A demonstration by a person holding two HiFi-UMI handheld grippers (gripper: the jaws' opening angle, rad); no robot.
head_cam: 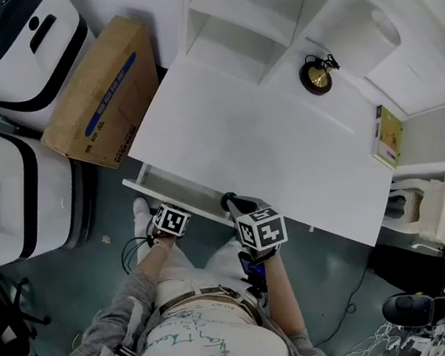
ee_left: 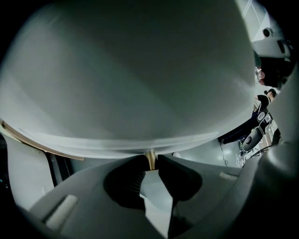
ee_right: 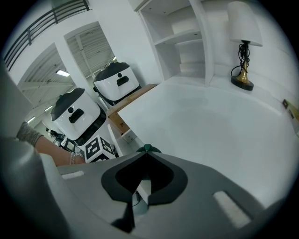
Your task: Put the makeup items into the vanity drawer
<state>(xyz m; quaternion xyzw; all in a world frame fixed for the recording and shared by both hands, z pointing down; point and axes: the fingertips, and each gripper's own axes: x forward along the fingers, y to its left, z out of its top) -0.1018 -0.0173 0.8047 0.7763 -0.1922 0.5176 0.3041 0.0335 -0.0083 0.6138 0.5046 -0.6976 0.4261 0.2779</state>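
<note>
The person stands at the front edge of the white tabletop (head_cam: 268,148) with both arms bent and reaching forward and down. The left gripper (head_cam: 168,217) is low, at the drawer (head_cam: 176,193), which hangs under the front edge of the tabletop near its left corner and sticks out a little. The right gripper (head_cam: 233,205) is just beside it, a bit higher, pointing over the front edge. The left gripper view is filled by the white drawer front (ee_left: 140,93), and only there can you see a small gold knob (ee_left: 150,160) with the left gripper (ee_left: 150,163) pinching it tight. In the right gripper view, the right gripper (ee_right: 145,150) has its jaws pressed together with nothing seen between them. That view also shows the lamp (ee_right: 244,46) at the far right corner of the tabletop, and the left gripper's marker cube (ee_right: 96,148) down by the drawer.
</note>
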